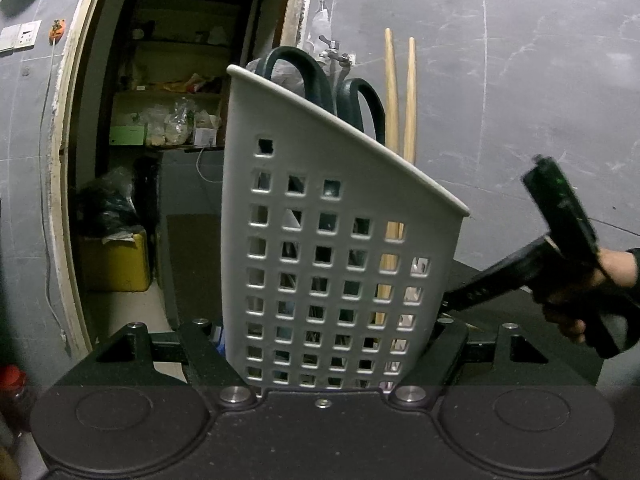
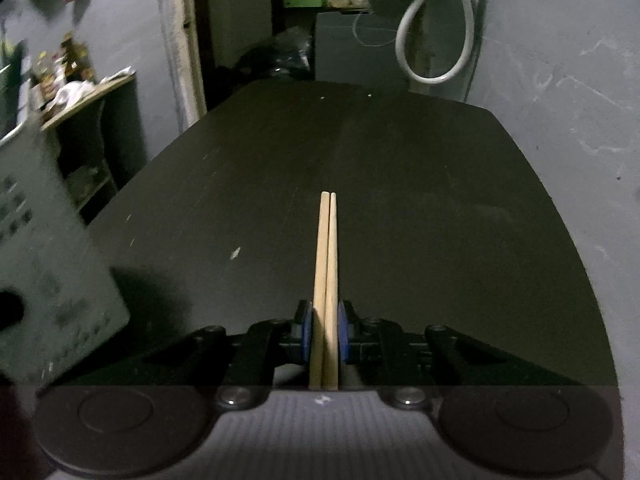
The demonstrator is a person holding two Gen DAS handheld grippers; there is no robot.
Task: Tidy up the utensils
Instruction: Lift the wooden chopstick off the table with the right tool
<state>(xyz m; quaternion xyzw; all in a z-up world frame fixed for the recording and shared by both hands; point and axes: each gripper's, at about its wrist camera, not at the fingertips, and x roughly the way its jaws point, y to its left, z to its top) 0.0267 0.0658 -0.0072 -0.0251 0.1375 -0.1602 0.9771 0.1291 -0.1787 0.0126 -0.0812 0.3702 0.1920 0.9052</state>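
Right fingers (image 2: 307, 330) clenched on two chopsticks (image 2: 327, 264) above the bench (image 2: 400, 184); left fingers (image 1: 436, 356) clamping the utensil holder (image 1: 332, 240). Mid-transfer, probably; next, tips down into holder.

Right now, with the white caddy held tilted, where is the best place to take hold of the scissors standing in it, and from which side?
Probably by the dark handle loops, coming from above the caddy's sloped rim. Only the loops rise clear of the rim; the blades sit hidden behind the perforated wall. Come on the side away from the chopsticks standing beside them.
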